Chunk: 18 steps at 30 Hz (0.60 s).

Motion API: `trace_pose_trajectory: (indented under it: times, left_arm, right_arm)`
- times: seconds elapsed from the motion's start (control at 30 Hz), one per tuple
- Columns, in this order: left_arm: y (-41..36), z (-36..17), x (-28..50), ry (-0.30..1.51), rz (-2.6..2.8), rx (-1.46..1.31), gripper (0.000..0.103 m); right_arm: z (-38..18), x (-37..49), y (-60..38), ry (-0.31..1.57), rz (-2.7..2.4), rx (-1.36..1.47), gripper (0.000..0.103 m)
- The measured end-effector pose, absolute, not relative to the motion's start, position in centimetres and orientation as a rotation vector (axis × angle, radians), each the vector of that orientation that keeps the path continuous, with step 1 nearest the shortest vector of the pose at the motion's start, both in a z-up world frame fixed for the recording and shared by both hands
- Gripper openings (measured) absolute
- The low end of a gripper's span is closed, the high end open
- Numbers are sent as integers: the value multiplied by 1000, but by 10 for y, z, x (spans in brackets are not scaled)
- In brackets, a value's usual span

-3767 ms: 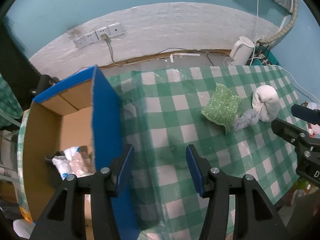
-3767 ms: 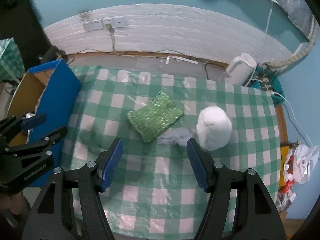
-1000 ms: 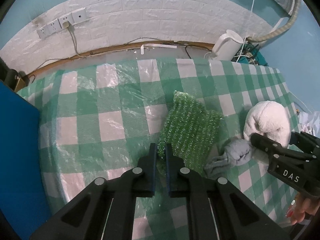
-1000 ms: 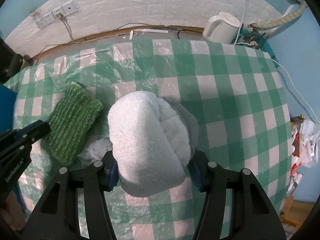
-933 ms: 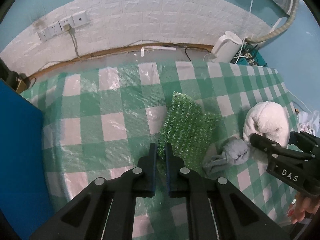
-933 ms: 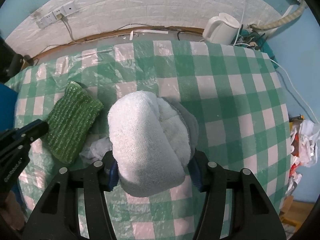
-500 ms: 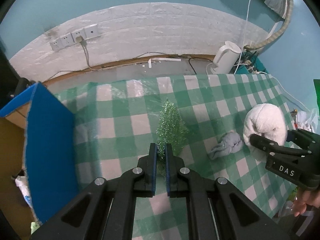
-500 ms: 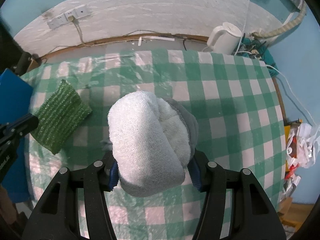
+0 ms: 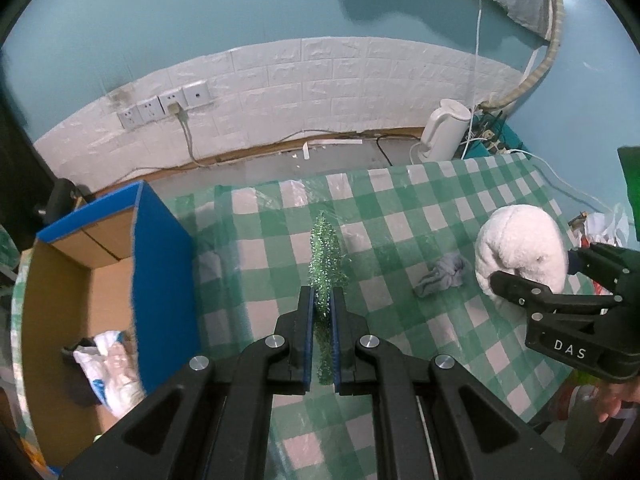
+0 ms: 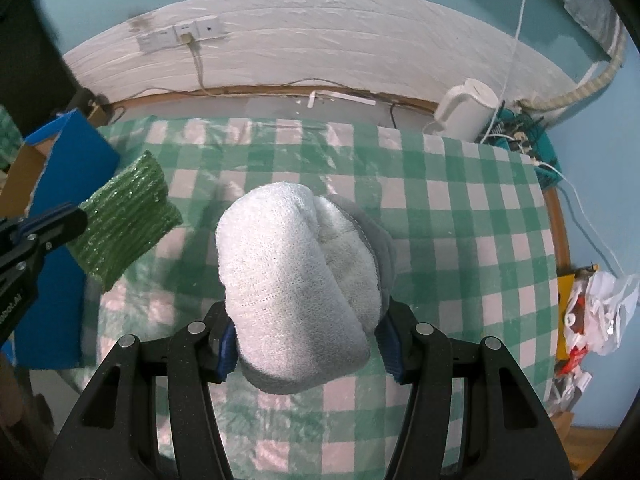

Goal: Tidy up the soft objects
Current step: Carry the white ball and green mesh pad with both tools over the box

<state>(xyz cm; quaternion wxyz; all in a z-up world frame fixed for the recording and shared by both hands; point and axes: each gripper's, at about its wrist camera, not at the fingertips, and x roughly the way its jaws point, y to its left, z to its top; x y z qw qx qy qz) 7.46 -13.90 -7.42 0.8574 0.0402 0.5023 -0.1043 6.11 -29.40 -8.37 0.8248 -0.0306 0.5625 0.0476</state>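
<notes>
Left wrist view looks down on a desk [image 9: 400, 224] under a green-and-white checked cloth, with a white brick-pattern wall [image 9: 320, 80] behind it and teal paint above. At the desk's left edge stands an open cardboard box [image 9: 104, 272] with blue outer faces; a crumpled bag [image 9: 108, 364] lies in its bottom. A white kettle [image 9: 444, 128] sits on the floor by the wall, past the desk's far right corner.

Next in size is the rolled white towel [image 10: 296, 280]. The right claw [image 10: 306, 350] is clamped on it, blue pads pressed into its sides, jaws held partly apart by its bulk. From the left view the towel [image 9: 520, 252] is off the cloth, near the desk's right side.

The green knitted cloth [image 10: 128, 216] is pinched at its near edge by the left claw [image 9: 321, 320], whose jaws are all but closed on the thin fabric. It hangs edge-on [image 9: 326, 256] in the left view, lifted clear of the desk, just right of the box's blue wall.

Smallest, a crumpled grey rag [image 9: 440, 276] lies loose on the cloth between the two held things, apart from both.
</notes>
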Motion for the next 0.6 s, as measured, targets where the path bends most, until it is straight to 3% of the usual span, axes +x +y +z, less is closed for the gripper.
trace_pose_trajectory:
  times: [0.6]
  left_arm:
    - [-115,-42,35,981,-165,164,7]
  right_arm:
    - [-42,33,-255,1122,183,-136,57]
